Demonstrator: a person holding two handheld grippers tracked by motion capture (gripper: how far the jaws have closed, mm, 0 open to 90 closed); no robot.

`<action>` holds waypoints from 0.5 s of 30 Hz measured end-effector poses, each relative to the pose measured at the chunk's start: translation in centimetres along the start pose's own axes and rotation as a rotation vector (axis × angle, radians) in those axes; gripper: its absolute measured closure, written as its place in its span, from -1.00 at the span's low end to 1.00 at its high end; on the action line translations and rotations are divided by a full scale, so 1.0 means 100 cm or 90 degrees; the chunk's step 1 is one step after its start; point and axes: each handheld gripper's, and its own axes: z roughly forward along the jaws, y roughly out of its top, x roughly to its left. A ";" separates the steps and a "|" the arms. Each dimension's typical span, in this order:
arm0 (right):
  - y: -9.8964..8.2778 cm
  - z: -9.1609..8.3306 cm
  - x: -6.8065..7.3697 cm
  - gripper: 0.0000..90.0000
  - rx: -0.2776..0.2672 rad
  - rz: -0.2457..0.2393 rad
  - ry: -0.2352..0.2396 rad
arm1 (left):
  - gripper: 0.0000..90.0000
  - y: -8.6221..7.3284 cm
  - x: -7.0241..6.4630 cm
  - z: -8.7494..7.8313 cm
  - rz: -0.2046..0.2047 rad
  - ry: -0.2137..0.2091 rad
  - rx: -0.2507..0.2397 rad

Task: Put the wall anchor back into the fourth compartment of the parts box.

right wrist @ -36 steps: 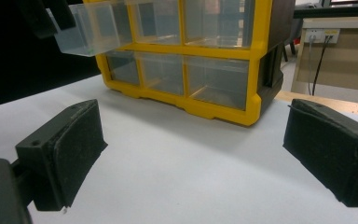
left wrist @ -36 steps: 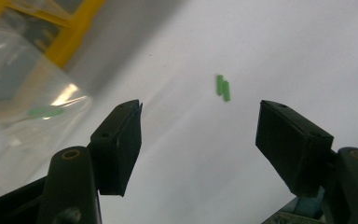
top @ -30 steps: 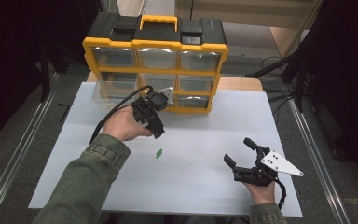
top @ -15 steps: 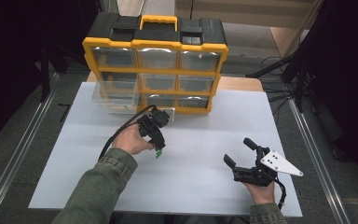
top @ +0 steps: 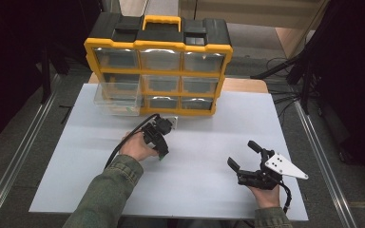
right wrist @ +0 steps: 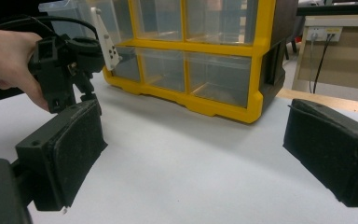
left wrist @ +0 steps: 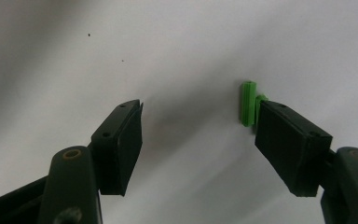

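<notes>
L tool (top: 160, 153) over green bit (top: 160, 158) — R tool (top: 247, 156) apart, gaping.

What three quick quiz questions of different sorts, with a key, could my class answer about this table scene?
1. True or false: the left gripper has shut on the green piece.
2. Which drawer of the yellow organiser is pulled out: A bottom left, B top right, C middle?
3. Fill in: the right gripper is ____.

Key: 1 false, its jaws stand open, with the piece by one jaw. 2 A, the clear drawer. 3 open.

A yellow drawer cabinet (top: 158, 76) stands at the far edge of the white table (top: 209, 180), one clear drawer (top: 118, 97) pulled out.
</notes>
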 end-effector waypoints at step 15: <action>0.001 -0.001 -0.001 -0.88 -0.005 0.002 0.000 | -0.30 0.003 0.000 0.008 0.002 -0.015 -0.006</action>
